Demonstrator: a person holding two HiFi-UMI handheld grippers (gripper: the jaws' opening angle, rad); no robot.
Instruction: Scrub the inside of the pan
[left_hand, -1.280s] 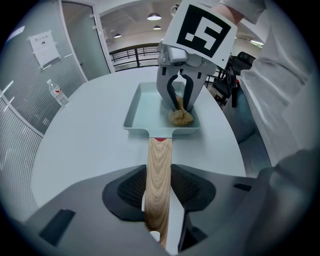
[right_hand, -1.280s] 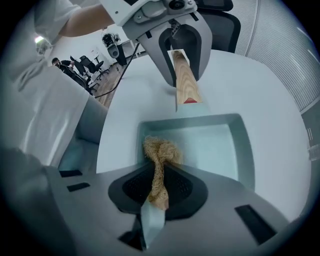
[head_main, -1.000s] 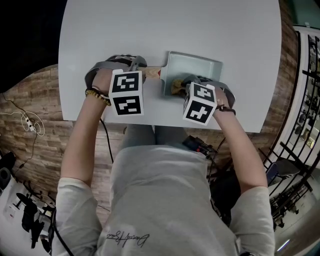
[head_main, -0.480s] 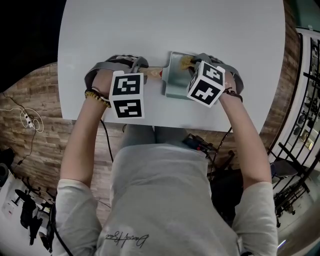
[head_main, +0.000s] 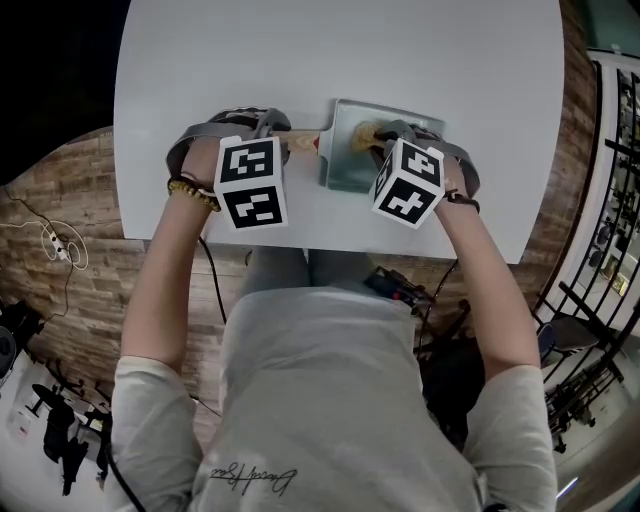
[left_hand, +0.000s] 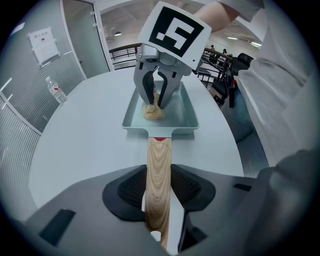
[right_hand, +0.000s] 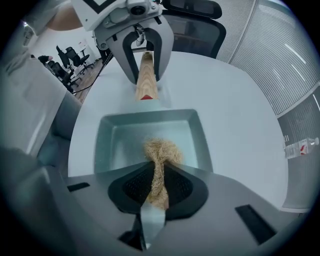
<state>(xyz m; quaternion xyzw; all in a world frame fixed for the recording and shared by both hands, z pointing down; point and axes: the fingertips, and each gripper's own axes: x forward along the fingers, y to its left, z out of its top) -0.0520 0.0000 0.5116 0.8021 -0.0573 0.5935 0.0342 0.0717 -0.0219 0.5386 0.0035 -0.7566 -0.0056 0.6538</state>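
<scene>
Pale-green rect. pan (head_main: 343, 170) sits flat on white table (head_main: 300, 50), near the edge closest to the person, between the two grippers. Its wooden handle (head_main: 301, 143) runs toward the person's left, with a red collar at the joint with the pan body.

L gripper (left_hand: 159, 190): closed on the handle, with the pads pressing both sides of the wood approx. mid-length. The handle lies level along the table.

R gripper (right_hand: 157, 187): points down into the pan, jaws pinched on a tan fibre scrubber (right_hand: 162, 152). The wad's neck is squeezed between the pads. Its loose bulb sticks out past the tips and rests on the pan floor. In the head view it lies in the half of the pan farther from the person.

No other items in the pan. Pan interior looks dry, though the resolution is limited.

Misc.: small water bottle (left_hand: 55, 90) seen beyond the table; what it stands on can't be determined. Office chair (right_hand: 195, 20) behind the table.
</scene>
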